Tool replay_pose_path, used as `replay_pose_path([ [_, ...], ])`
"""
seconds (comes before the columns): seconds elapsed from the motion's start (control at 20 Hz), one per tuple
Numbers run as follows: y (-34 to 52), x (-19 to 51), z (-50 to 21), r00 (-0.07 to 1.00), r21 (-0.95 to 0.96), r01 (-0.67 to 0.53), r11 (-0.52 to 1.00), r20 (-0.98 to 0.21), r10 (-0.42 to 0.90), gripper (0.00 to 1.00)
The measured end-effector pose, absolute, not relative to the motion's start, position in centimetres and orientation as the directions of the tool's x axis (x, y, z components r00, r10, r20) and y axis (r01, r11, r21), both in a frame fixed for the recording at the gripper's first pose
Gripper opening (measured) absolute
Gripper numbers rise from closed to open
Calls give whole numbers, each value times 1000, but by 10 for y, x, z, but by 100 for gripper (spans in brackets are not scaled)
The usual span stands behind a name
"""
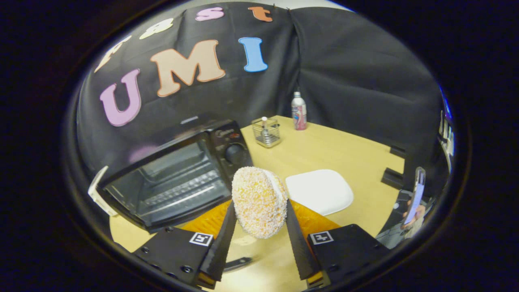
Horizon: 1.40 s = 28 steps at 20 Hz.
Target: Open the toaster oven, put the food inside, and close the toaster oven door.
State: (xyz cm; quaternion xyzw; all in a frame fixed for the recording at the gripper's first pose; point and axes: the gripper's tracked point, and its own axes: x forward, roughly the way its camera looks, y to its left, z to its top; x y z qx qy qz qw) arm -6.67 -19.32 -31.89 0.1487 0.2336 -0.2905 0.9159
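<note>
A round, crumb-coated piece of food, orange and white, is held up between my two black fingers. My gripper is shut on it, one finger pressing on each side. The black toaster oven stands just ahead and to the left of the fingers. Its knob is on the right side and its white door handle at the left end. The wire rack shows in its front. I cannot tell for sure whether the door is down.
An empty white plate lies on the wooden table ahead and to the right of the fingers. An orange mat lies under them. A wire holder and a bottle stand at the back. A person's hand holds a phone at the right.
</note>
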Motion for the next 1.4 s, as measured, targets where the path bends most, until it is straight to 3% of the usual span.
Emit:
replay_pose_path([
  [0.7, -91, 30, -347, 840, 333, 484, 809, -438, -322, 72],
  [1.4, -78, 87, -354, 885, 246, 387, 888, -371, -283, 71],
])
